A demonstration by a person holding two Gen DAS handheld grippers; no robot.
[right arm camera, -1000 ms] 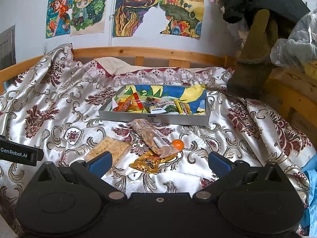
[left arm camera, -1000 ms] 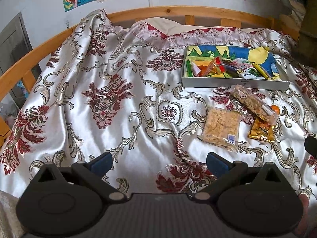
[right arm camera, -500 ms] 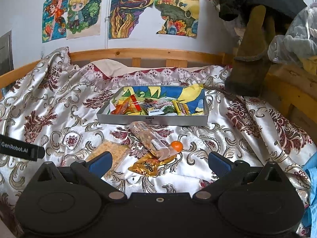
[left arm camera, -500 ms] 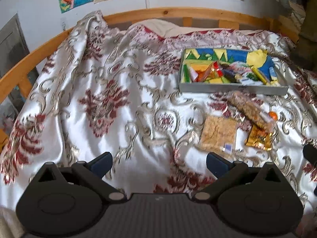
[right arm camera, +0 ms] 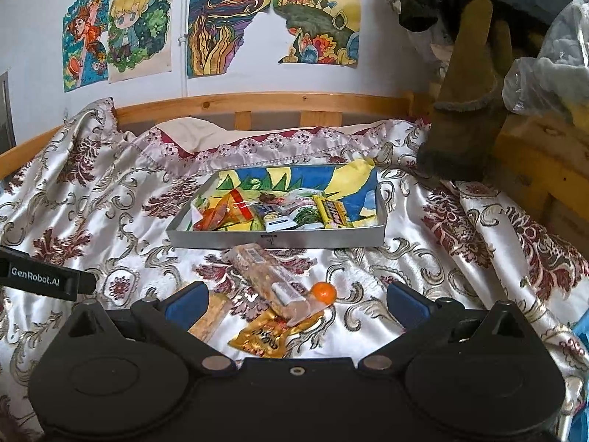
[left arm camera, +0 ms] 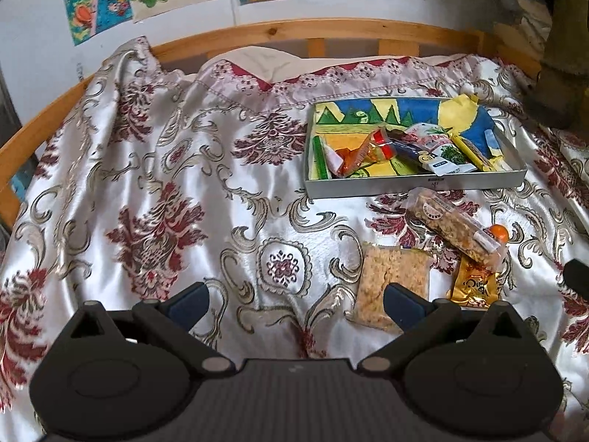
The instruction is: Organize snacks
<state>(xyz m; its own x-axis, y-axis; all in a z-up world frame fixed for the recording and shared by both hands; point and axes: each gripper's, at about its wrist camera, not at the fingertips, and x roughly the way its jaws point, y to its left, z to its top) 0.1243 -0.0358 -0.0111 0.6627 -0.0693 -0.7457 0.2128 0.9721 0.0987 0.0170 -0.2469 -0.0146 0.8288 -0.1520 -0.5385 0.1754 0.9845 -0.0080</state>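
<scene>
Hovering above the quilt [left arm camera: 154, 169], left gripper [left arm camera: 294, 300] with jaws spread wide, gripping nothing — blue pads [left arm camera: 189, 300] flanking bare fabric. Lying just beside the right pad, partly behind it: the rice cake [left arm camera: 395, 276], flat in clear wrap. Sitting farther back and to the right: the tray [left arm camera: 412, 184], its floor lined with a coloured drawing, holding several wrapped snacks [left arm camera: 416, 147] in a loose row. Resting just in front of the tray, slanting down to the right: the nut bar [left arm camera: 452, 226], its lower end overlapping the gold packet [left arm camera: 475, 283]. Touching the bar's far end: the orange ball [left arm camera: 498, 232].

Hovering low over the same pile, right gripper [right arm camera: 294, 300] — jaws likewise spread wide, holding nothing. Showing between its pads: rice cake [right arm camera: 213, 313] peeking past the left pad, nut bar [right arm camera: 272, 283] crossing the middle, gold packet [right arm camera: 265, 337] beneath the bar's near end, orange ball [right arm camera: 324, 291] just right of the bar. Sitting behind them, well apart from the pads: tray [right arm camera: 276, 237].
</scene>
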